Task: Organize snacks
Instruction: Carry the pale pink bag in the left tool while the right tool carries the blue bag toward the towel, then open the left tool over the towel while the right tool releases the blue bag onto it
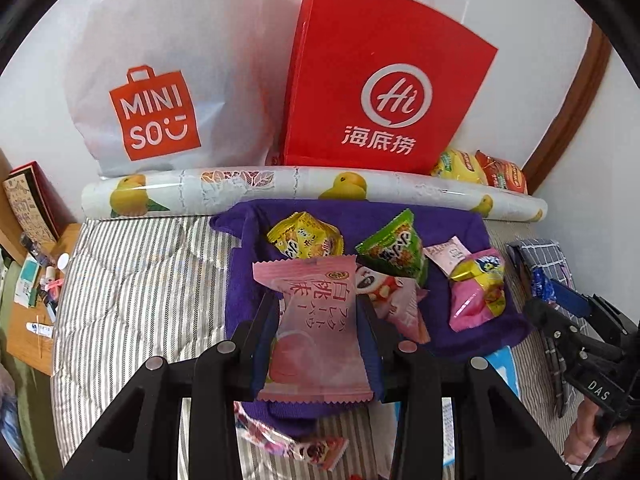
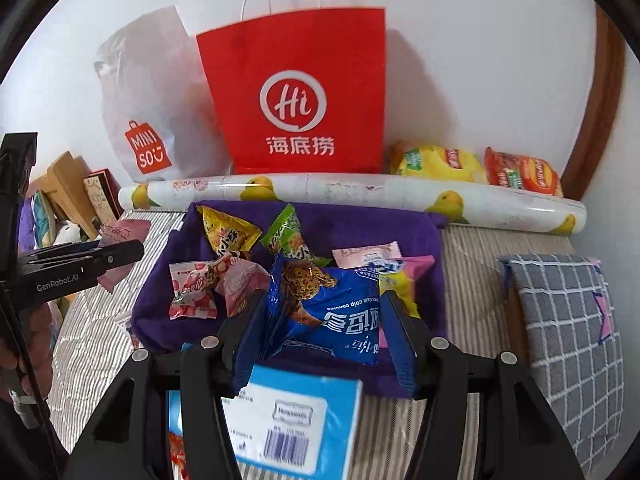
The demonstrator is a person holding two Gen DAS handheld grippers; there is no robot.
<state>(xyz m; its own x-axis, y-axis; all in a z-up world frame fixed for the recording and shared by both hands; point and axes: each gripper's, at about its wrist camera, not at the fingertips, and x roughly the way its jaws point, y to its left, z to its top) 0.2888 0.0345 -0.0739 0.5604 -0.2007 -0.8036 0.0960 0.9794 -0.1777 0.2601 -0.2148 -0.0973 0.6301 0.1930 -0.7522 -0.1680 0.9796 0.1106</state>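
A purple cloth (image 1: 456, 216) (image 2: 360, 224) lies on the striped bed with several snack packets on it: a yellow one (image 1: 306, 236), a green one (image 1: 394, 246), pink ones (image 1: 474, 300). My left gripper (image 1: 318, 304) is shut on a pink peach-print packet (image 1: 316, 332) and holds it above the cloth's near edge. My right gripper (image 2: 324, 304) is shut on a blue cookie packet (image 2: 336, 308) above the cloth. The right gripper also shows at the right edge of the left wrist view (image 1: 576, 336).
A red Hi paper bag (image 1: 384, 80) (image 2: 296, 96) and a white Miniso bag (image 1: 160, 80) stand against the wall behind a lemon-print roll (image 1: 280, 184). Chip bags (image 2: 476, 168) lie at back right. A blue-white box (image 2: 296, 428) lies below my right gripper. A checked cushion (image 2: 568, 320) lies right.
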